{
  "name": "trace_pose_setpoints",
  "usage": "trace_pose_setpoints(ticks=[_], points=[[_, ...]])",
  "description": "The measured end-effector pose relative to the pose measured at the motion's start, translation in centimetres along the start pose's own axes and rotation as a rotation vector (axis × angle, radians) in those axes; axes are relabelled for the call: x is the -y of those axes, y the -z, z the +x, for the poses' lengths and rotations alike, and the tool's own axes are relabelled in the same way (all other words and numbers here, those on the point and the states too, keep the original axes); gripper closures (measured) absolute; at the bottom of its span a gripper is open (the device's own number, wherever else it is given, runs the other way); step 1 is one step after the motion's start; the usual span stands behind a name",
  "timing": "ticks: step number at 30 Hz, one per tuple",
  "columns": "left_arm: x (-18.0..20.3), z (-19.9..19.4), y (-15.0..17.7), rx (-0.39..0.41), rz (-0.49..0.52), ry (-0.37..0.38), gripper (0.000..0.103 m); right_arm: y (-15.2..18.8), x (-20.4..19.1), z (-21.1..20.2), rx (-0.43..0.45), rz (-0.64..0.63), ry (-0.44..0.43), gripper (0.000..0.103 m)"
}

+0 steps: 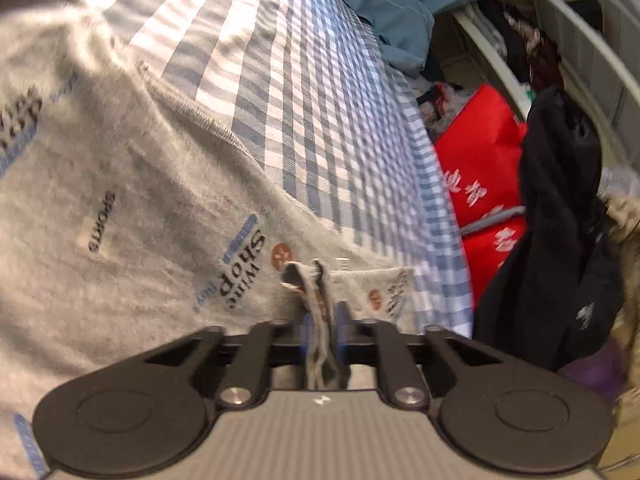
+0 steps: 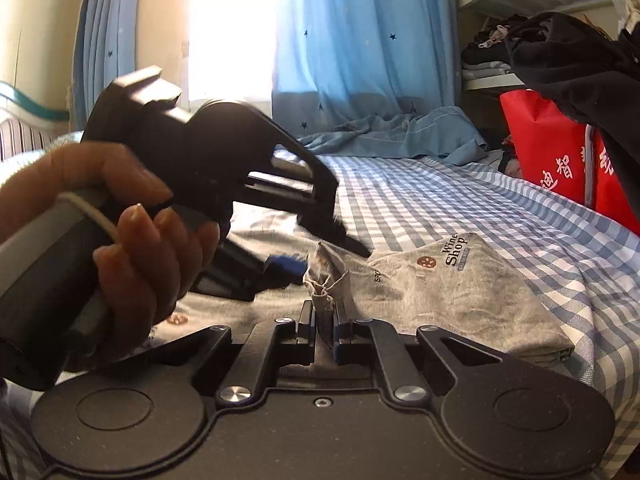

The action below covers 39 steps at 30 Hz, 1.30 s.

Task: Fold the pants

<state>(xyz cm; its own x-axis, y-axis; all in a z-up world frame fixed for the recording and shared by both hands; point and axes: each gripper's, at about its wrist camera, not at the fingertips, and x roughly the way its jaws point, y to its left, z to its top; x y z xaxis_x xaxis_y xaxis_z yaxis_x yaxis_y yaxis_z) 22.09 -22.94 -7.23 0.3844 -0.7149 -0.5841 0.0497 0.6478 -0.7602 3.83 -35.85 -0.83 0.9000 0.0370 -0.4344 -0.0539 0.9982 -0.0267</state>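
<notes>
Both my grippers pinching the grey pants

My left gripper (image 1: 322, 316) and right gripper (image 2: 325, 322) each clamp bunched fabric of the pants (image 2: 440, 280) on the checked bedsheet (image 2: 460, 200).

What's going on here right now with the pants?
A person is folding grey printed cotton pants on a bed with a blue-and-white checked sheet. The left gripper and the right gripper are each shut on a bunched bit of the fabric. The person's left hand shows in the right wrist view, close beside the right gripper.
</notes>
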Motion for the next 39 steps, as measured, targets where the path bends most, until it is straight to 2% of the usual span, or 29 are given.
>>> trace_pose_setpoints(ticks=[5,9,15,19,25,29,33,35,37,38,39], points=[[1.0,-1.3,-0.2,0.027,0.058,0.023,0.098,-0.5,-0.3,-0.2,-0.001,-0.018,0.007,0.095],[1.4,-3.8,-0.7,0.055,0.118,0.047,0.098,-1.4,-0.7,-0.8,0.023,-0.025,0.0,0.095],[0.7,-9.5,-2.3,0.085,0.217,0.018,0.098,-2.9,-4.4,-1.6,0.056,-0.059,-0.087,0.095],[-1.5,-13.8,-3.6,0.114,0.257,-0.047,0.098,-3.4,-8.4,-1.1,0.058,-0.088,-0.183,0.095],[-6.5,-16.8,-4.8,0.117,0.255,-0.124,0.098,-3.3,-14.1,1.1,0.01,-0.149,-0.307,0.095],[-9.0,-16.3,-4.7,0.113,0.27,-0.162,0.098,-2.2,-16.5,2.9,-0.053,-0.183,-0.323,0.095],[-10.1,-15.8,-4.0,0.122,0.273,-0.179,0.095,-1.1,-17.1,4.0,-0.087,-0.179,-0.315,0.093],[-10.1,-16.0,-3.7,0.133,0.279,-0.184,0.088,-1.0,-17.1,3.9,-0.074,-0.179,-0.326,0.087],[-10.0,-16.6,-3.6,0.141,0.27,-0.192,0.069,-1.1,-16.8,3.6,-0.061,-0.185,-0.337,0.076],[-9.7,-17.0,-3.5,0.152,0.26,-0.197,0.062,-0.9,-16.6,3.1,-0.054,-0.189,-0.337,0.064],[-9.5,-17.4,-3.3,0.172,0.256,-0.207,0.047,-1.0,-16.2,2.7,-0.042,-0.194,-0.333,0.051]])
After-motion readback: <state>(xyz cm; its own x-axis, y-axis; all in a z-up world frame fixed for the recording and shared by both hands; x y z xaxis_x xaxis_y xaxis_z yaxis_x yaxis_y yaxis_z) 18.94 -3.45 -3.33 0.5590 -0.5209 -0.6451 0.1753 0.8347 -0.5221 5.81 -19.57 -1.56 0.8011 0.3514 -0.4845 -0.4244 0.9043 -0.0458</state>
